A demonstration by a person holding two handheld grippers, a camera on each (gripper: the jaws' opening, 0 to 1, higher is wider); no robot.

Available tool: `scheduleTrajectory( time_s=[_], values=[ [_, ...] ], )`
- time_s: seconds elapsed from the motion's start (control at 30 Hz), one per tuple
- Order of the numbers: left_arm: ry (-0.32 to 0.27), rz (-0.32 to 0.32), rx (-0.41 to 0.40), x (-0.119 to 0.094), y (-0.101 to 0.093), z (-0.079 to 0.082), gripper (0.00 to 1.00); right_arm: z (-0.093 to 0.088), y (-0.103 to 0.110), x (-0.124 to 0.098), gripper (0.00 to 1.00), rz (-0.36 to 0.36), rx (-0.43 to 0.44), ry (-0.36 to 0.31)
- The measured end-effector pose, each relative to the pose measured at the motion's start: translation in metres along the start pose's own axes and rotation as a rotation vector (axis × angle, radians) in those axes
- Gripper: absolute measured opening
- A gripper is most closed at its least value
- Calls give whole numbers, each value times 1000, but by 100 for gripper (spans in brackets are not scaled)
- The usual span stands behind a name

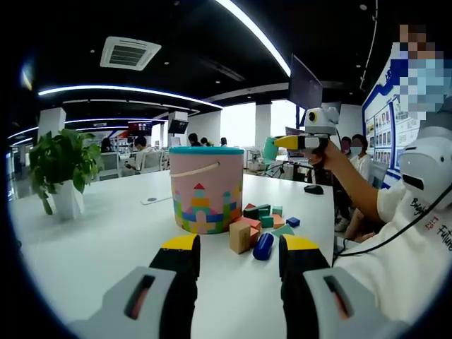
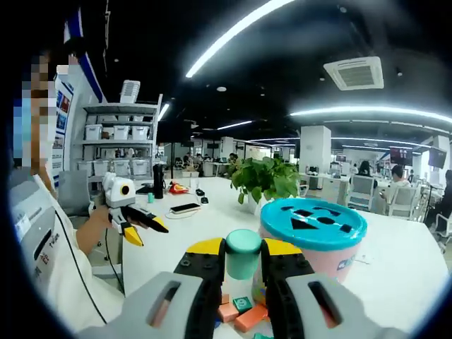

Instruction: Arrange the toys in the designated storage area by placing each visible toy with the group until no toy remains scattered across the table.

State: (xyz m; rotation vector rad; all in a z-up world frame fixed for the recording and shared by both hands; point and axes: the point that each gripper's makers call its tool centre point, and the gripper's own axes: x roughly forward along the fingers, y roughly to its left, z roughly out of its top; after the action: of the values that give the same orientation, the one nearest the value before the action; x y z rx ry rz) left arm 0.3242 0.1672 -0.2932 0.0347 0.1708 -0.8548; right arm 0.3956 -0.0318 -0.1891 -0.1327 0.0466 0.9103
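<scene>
In the left gripper view, a potted plant [image 1: 62, 169] stands far over toward the left edge of the white table [image 1: 99, 240]. Toward the middle of the tabletop sits a pink bucket [image 1: 206, 189] with a teal lid and a rope handle, its side printed with coloured blocks. Just beside its right foot lies the pile of toy blocks [image 1: 260, 224]: a plain wooden cube [image 1: 239, 236], an orange piece touching it, a blue cylinder [image 1: 263, 246] lying on its side, and several green and teal pieces behind, with a small dark blue one [image 1: 293, 222] at the right end. The left gripper [image 1: 240, 258] hangs low over the near part of the table with its yellow-tipped jaws wide apart and nothing between them; the cube and blue cylinder show in the gap beyond. Farther right, raised well above the table's right edge, a person's hand holds the right gripper [image 1: 281, 145], which carries a teal block [image 1: 270, 148] at its tip.

In the right gripper view, the left gripper [image 2: 147, 230] shows at the left, jaws spread. In the middle, the right gripper [image 2: 243, 260] is clamped on the teal cylinder [image 2: 243, 253], held upright between its jaws. Below it, blocks [image 2: 244, 312] lie on the table, and just right stands the bucket [image 2: 312, 236], its teal lid cut with shaped holes. The plant [image 2: 265, 181] stands behind it.
</scene>
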Motion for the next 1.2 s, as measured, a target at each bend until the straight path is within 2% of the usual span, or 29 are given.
scheduleTrajectory(
  time_s=[0.07,0.23,0.6,0.7,0.93,0.97,1.03,1.2],
  values=[
    [-1,-2,1,0,-1,1,46,11,-11,2,20,-40,-18,-29],
    [-2,0,1,1,0,1,46,19,-27,9,20,-78,-6,-20],
    [0,0,-1,0,1,0,46,40,-48,26,20,-103,-21,5],
    [-2,-1,0,0,1,0,46,47,-50,31,20,-83,-42,-13],
    [-5,7,-6,-2,3,1,46,52,-75,47,20,-132,-43,16],
    [-8,8,-10,-2,4,1,46,56,-80,50,20,-141,-78,-3],
    [-14,8,-17,-2,4,2,46,54,-88,54,20,-155,-67,-4],
    [-12,11,-13,-3,5,1,46,40,-109,67,20,-194,-47,62]
  ],
)
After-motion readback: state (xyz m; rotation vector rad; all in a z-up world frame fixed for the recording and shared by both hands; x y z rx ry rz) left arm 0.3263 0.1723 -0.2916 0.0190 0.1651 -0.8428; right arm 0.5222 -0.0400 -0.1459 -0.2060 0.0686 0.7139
